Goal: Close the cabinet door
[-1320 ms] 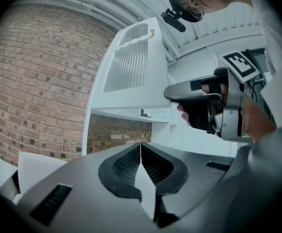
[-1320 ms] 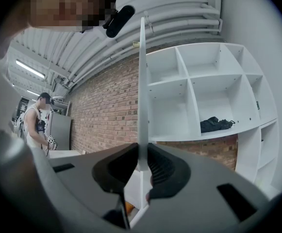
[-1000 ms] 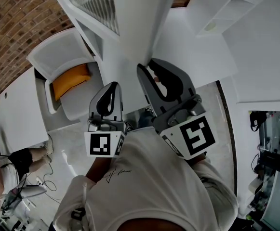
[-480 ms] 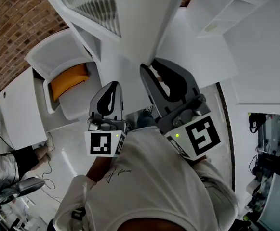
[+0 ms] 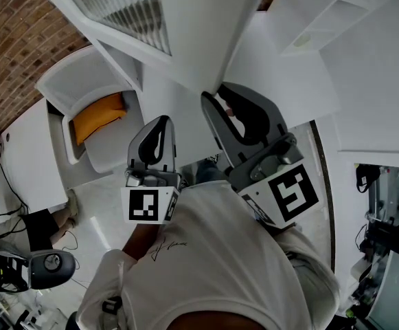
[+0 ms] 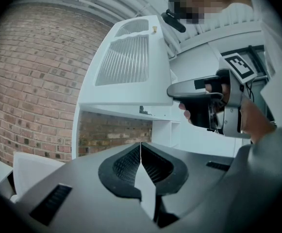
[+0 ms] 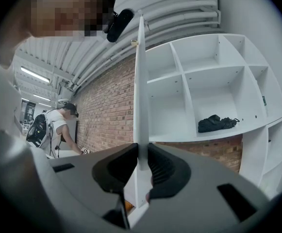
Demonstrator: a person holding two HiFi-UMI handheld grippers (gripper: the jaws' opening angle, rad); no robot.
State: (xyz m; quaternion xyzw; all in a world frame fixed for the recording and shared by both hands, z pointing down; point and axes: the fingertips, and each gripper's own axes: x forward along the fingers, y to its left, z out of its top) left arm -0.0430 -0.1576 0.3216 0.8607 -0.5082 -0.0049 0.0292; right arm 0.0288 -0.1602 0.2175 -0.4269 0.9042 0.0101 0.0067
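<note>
The left tongs (image 6: 141,144) are seen pressed together with nothing between them, held level beside the work, apparently as a spare. The white-framed cabinet door with a ribbed glass panel (image 6: 126,62) is stood swung out from the white open-shelved cabinet (image 7: 213,81). Its free edge is pinched by the right tongs (image 7: 141,147), a grip judged suited to swinging it closed.

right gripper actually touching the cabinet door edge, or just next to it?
Touching. The right gripper view shows the thin edge of the cabinet door running down between the jaws of the right gripper, both pads closed against it, no gap.
</note>
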